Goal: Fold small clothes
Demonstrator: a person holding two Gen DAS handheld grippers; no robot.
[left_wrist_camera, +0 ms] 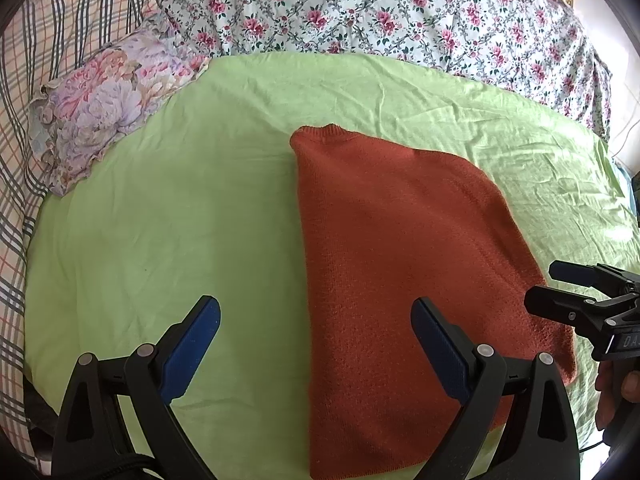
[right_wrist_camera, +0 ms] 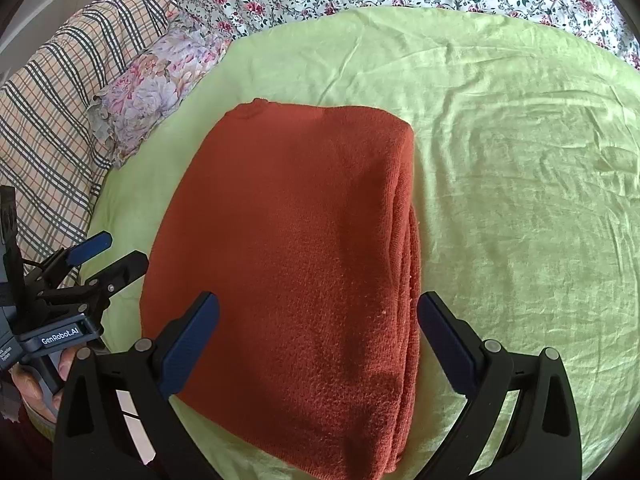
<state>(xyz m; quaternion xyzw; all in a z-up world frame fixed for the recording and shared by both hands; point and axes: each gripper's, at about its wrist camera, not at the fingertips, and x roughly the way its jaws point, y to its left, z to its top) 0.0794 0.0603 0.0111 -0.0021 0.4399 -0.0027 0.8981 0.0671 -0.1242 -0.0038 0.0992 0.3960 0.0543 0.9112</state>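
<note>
A rust-orange knitted sweater (left_wrist_camera: 400,248) lies folded into a long stack on the green sheet (left_wrist_camera: 180,200); its layered fold edges show along the right side in the right wrist view (right_wrist_camera: 296,220). My left gripper (left_wrist_camera: 315,301) hovers open over the sweater's near left edge, one finger above the sheet and one above the knit. Over the near end of the stack, my right gripper (right_wrist_camera: 319,296) is open and holds nothing. Each gripper shows in the other's view: the right gripper (left_wrist_camera: 546,284) at the sweater's right edge, the left gripper (right_wrist_camera: 110,254) at its left edge.
A floral pillow (left_wrist_camera: 104,100) lies at the far left, beside a plaid quilt (left_wrist_camera: 36,60). A flowered duvet (left_wrist_camera: 360,4) runs along the back. The person's hand (right_wrist_camera: 36,384) holds the left gripper's handle. Bare green sheet (right_wrist_camera: 520,200) stretches right of the sweater.
</note>
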